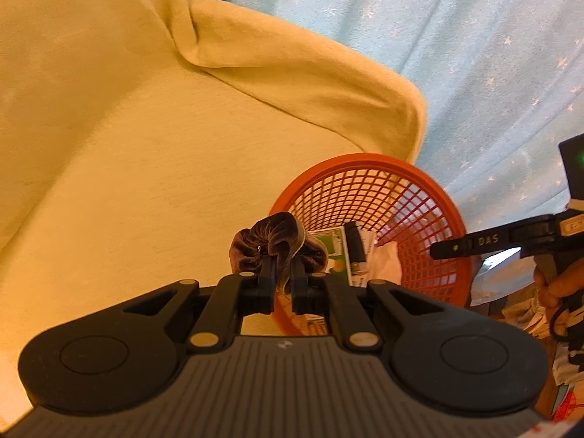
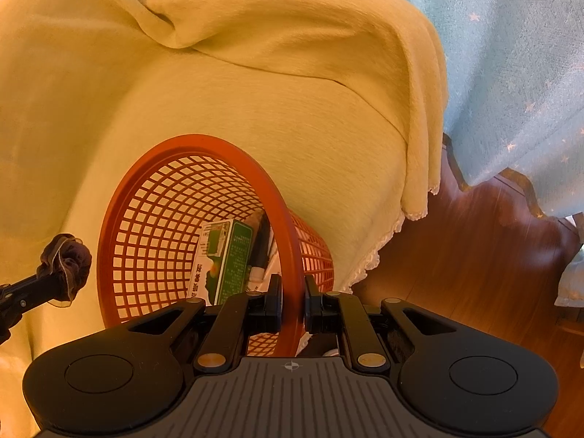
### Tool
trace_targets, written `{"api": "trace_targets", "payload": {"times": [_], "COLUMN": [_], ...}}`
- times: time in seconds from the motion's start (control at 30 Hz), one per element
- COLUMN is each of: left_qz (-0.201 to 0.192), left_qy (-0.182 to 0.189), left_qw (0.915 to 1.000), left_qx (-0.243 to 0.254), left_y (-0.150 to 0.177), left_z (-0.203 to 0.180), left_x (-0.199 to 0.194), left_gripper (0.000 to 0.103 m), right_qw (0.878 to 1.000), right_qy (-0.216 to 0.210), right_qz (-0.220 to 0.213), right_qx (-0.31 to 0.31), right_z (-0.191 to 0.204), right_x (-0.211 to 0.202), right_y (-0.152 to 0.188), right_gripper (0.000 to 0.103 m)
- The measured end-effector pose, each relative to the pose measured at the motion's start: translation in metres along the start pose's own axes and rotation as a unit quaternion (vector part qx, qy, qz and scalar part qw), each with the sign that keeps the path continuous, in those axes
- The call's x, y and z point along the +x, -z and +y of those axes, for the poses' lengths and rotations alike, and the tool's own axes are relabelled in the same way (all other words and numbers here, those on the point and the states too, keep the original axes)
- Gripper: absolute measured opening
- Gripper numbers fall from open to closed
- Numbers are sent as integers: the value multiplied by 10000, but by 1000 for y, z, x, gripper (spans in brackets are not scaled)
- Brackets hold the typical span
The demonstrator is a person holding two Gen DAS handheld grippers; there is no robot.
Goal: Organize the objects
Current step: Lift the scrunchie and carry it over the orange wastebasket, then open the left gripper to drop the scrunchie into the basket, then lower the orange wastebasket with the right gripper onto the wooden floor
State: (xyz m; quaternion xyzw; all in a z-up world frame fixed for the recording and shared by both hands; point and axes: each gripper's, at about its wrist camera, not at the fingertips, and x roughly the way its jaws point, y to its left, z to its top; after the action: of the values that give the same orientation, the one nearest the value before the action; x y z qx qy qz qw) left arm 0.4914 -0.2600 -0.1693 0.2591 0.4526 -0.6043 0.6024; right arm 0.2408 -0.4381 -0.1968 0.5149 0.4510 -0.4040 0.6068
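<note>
The left gripper point(image 1: 283, 268) pinches a dark purple velvet scrunchie point(image 1: 277, 244) between narrow jaws, holding it in the air just at the near rim of the orange mesh basket point(image 1: 368, 162), which sits at about two o'clock from the fingertips in the left wrist view; the basket rests on a pale yellow blanket point(image 1: 146, 153), and a light blue curtain with small stars point(image 1: 474, 54) hangs behind, toward one o'clock. Inside the basket lie a green and white carton point(image 2: 228, 255), a slim dark bottle with a white cap point(image 2: 260, 244) at its three o'clock side, and something white and crumpled point(image 1: 383, 259), possibly paper or a wrapper, though the view is too soft to be sure. The right gripper point(image 2: 292, 292) is clamped on the basket's rim, one finger inside and one outside the orange band; a hand point(image 1: 558, 284) grips its handle at four o'clock in the left view. From the right wrist view the scrunchie shows at nine o'clock, apart from the basket wall; a wooden floor point(image 2: 474, 255) lies at three o'clock beyond the blanket's edge.
</note>
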Motion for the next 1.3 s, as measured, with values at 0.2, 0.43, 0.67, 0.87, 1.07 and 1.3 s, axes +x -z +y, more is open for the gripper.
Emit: {"api": "trace_targets", "payload": {"times": [0.2, 0.43, 0.67, 0.87, 1.07, 1.3], "left_qz": [-106, -143, -51, 25, 93, 123], "left_qy": [312, 209, -151, -421, -662, -911], "left_qw": [9993, 9997, 9997, 9982, 9957, 9914], "left_qx": [172, 59, -157, -416, -644, -936], "left_y": [-5, -5, 3, 12, 22, 33], "left_z": [-14, -7, 18, 37, 47, 53], "left_x": [2, -1, -7, -13, -17, -23], "left_gripper": [20, 27, 27, 27, 27, 27], "right_qw": [10000, 10000, 10000, 10000, 9998, 9994], "right_qy": [-1, -15, -29, -43, -62, -168], "right_qz": [-1, 6, 25, 60, 117, 269], "right_qx": [7, 24, 8, -60, -169, -124], "right_z": [0, -2, -2, -1, 0, -9], "right_x": [0, 0, 1, 2, 3, 8], "right_y": [1, 2, 1, -1, -2, -2], "right_gripper": [7, 7, 7, 8, 8, 8]}}
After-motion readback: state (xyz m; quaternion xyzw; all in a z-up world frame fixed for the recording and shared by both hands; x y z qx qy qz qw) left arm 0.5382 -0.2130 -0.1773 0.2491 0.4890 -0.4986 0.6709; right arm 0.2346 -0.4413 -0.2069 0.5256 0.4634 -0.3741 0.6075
